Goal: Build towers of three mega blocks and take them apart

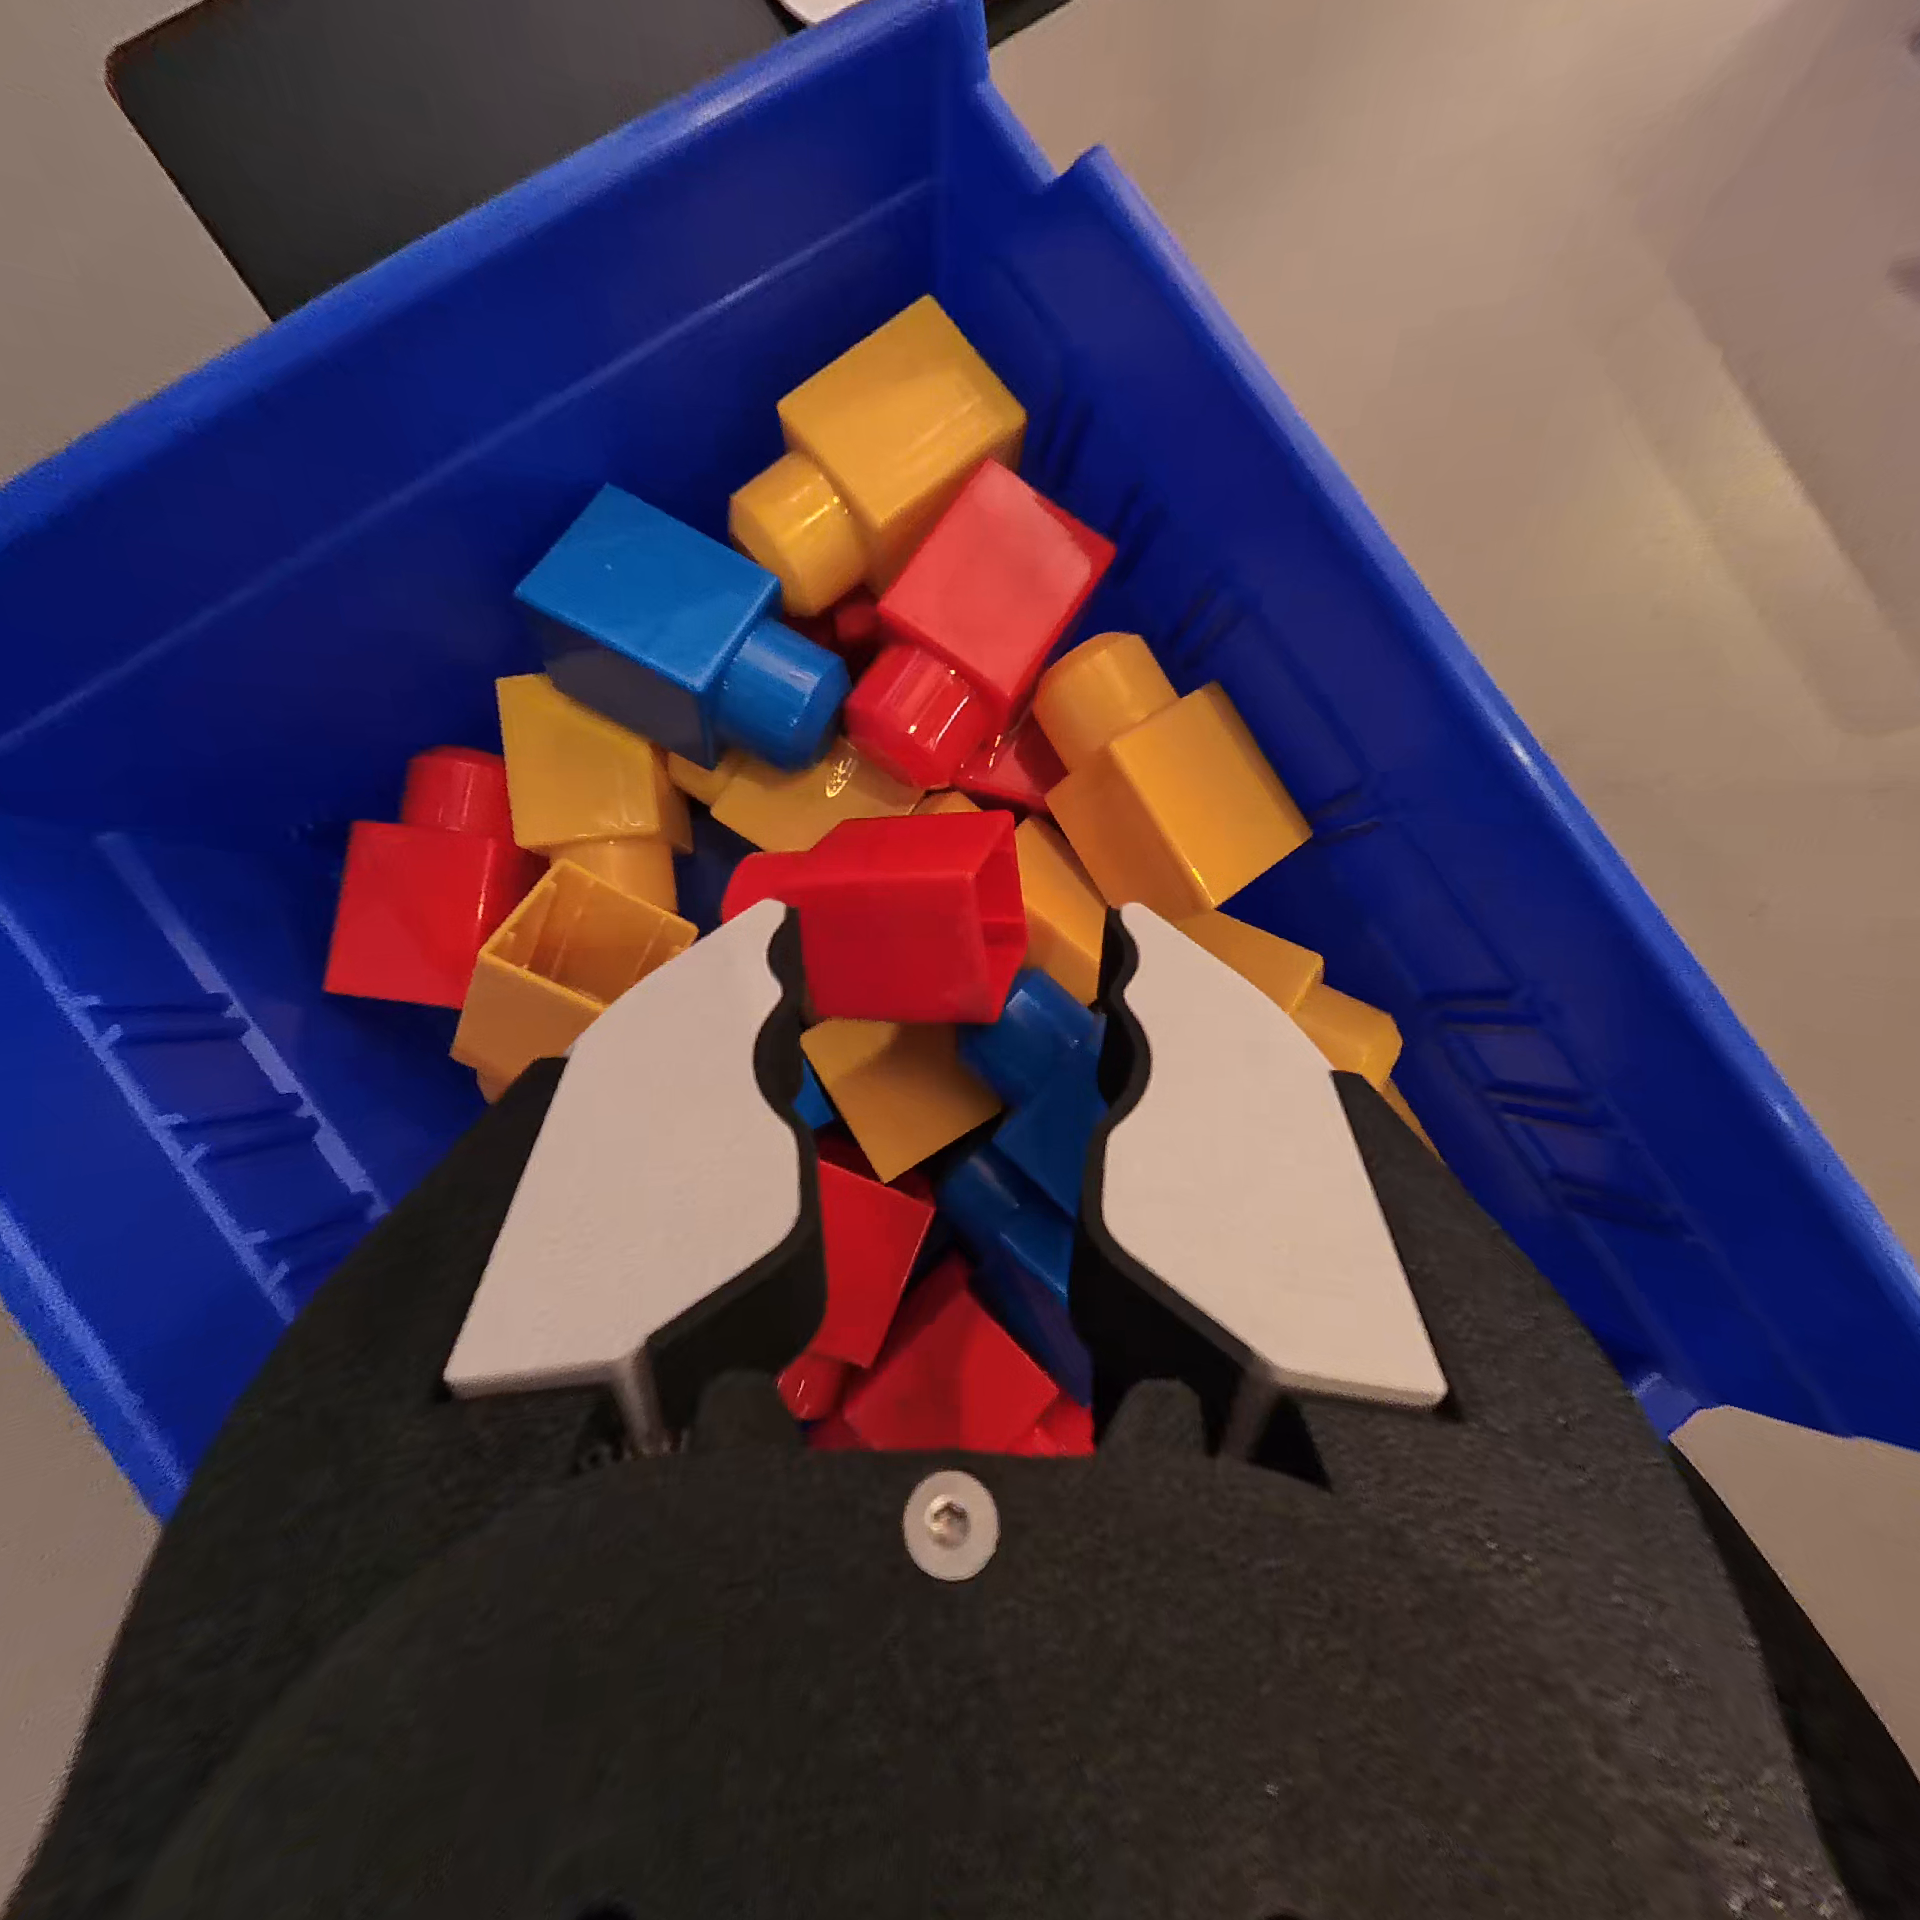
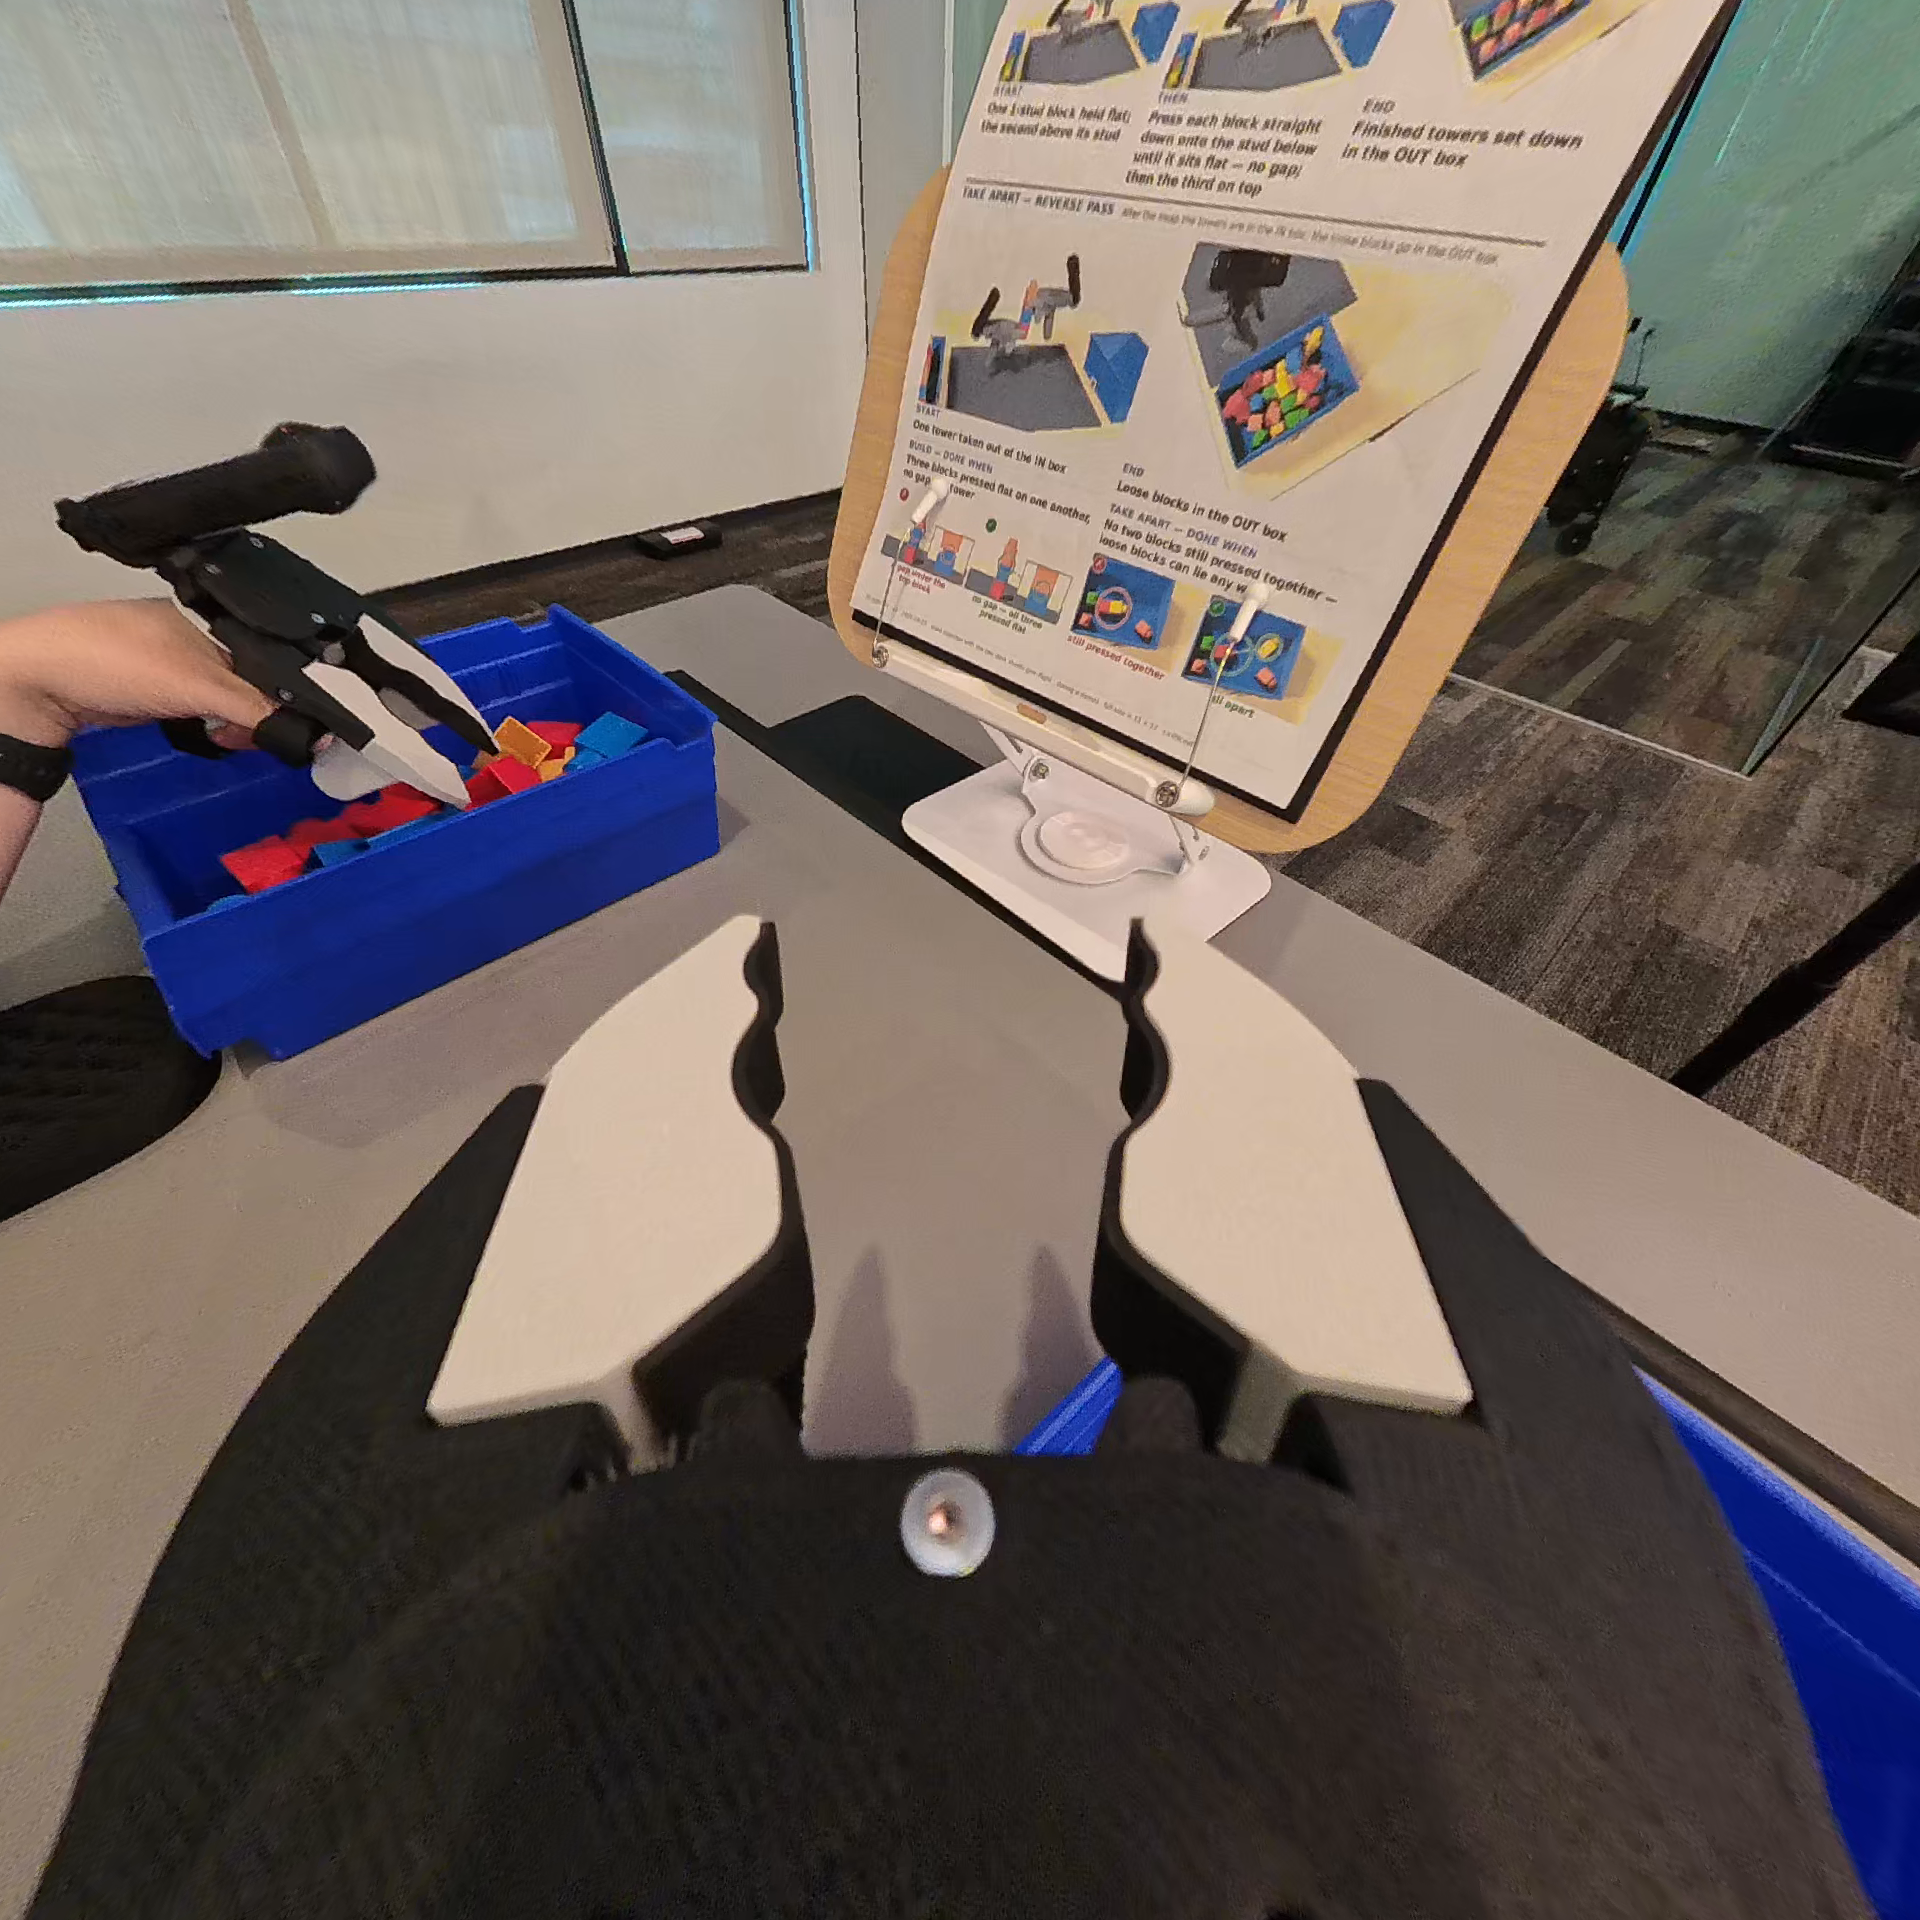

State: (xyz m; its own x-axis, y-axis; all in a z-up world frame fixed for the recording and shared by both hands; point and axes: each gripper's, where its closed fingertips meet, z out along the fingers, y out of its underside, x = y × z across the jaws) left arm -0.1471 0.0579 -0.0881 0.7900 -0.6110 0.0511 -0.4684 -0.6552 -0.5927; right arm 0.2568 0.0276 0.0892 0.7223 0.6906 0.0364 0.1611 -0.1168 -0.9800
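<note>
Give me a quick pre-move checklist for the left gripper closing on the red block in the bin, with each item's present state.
1. Left gripper inside the blue bin, above the loose blocks: ok.
2. Jaws parted wide enough for the red block: ok.
3. Red block between the jaws: ok, though the right side shows a gap, so it is not yet gripped.
4. Neighbours clear of the closing path: not ok, a yellow block sits by the right jaw.
5. Right gripper open and empty over the table: ok.
6. Stud direction suits stacking: cannot tell.
</note>
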